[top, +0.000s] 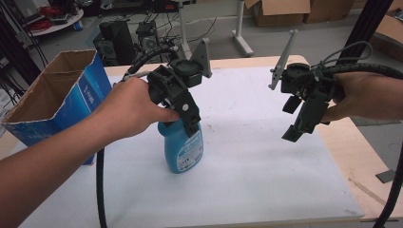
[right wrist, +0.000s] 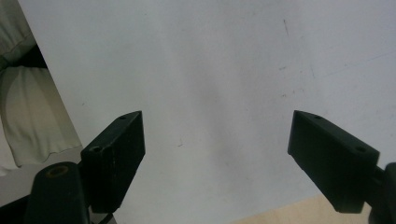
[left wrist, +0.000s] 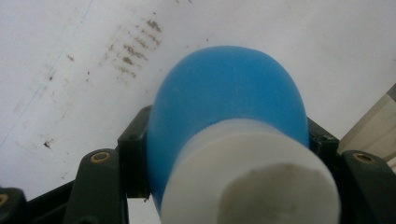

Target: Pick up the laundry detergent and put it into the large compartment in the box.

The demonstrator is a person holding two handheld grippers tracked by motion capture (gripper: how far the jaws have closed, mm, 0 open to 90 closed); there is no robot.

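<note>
A blue plastic bottle (top: 183,147) with a white label stands upright on the white sheet, left of centre. My left gripper (top: 188,124) comes down on it from above and is shut on its upper part. In the left gripper view the blue bottle (left wrist: 229,102) with its white cap sits between the two black jaws, which press on its sides; my left gripper (left wrist: 229,149) looks straight down on it. My right gripper (top: 295,124) hangs above the sheet's right side, apart from the bottle. In its own view my right gripper (right wrist: 215,154) is open, nothing between its fingers.
An open cardboard box (top: 62,95) with a blue side stands at the table's left edge, close behind my left forearm. The white sheet (top: 266,180) covers most of the wooden table (top: 351,152). A black cable (top: 100,190) hangs from the left gripper.
</note>
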